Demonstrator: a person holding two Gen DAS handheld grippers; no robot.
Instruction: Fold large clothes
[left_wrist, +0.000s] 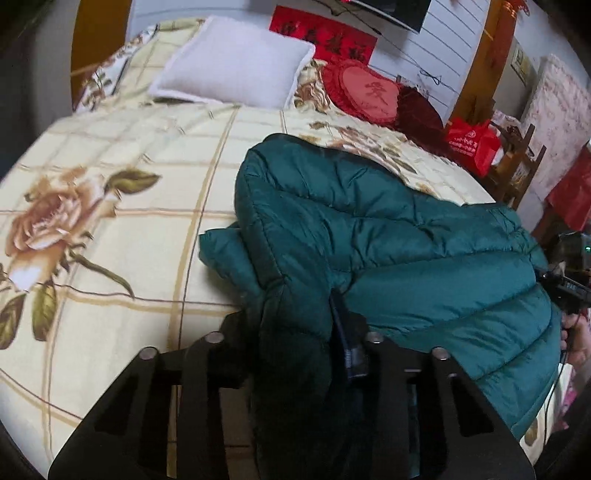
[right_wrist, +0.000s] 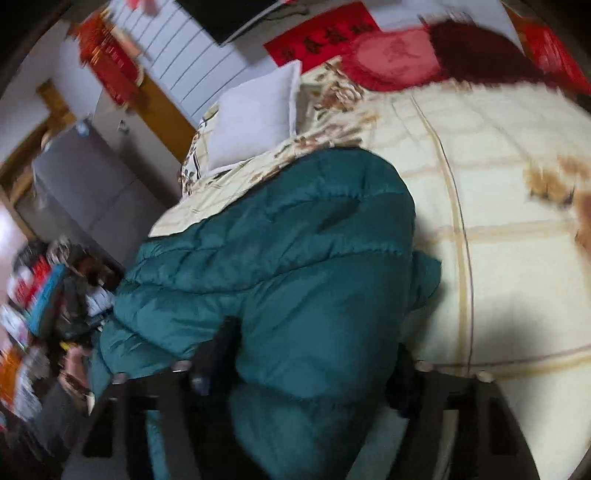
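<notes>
A dark teal quilted puffer jacket (left_wrist: 388, 236) lies folded over on the floral bedspread (left_wrist: 129, 229), near the bed's near edge. My left gripper (left_wrist: 295, 332) is shut on a bunched fold of the jacket at its left near corner. My right gripper (right_wrist: 314, 354) is shut on a thick fold of the jacket (right_wrist: 295, 240) at its near edge; the padding bulges between the fingers (right_wrist: 225, 339). The right wrist view is motion-blurred. The right gripper's body also shows at the far right of the left wrist view (left_wrist: 569, 273).
A white pillow (left_wrist: 236, 70) and a red heart cushion (left_wrist: 365, 92) lie at the head of the bed. A red bag (left_wrist: 472, 144) and wooden chair (left_wrist: 517, 162) stand beside the bed. Cluttered items (right_wrist: 44, 295) sit on the floor side.
</notes>
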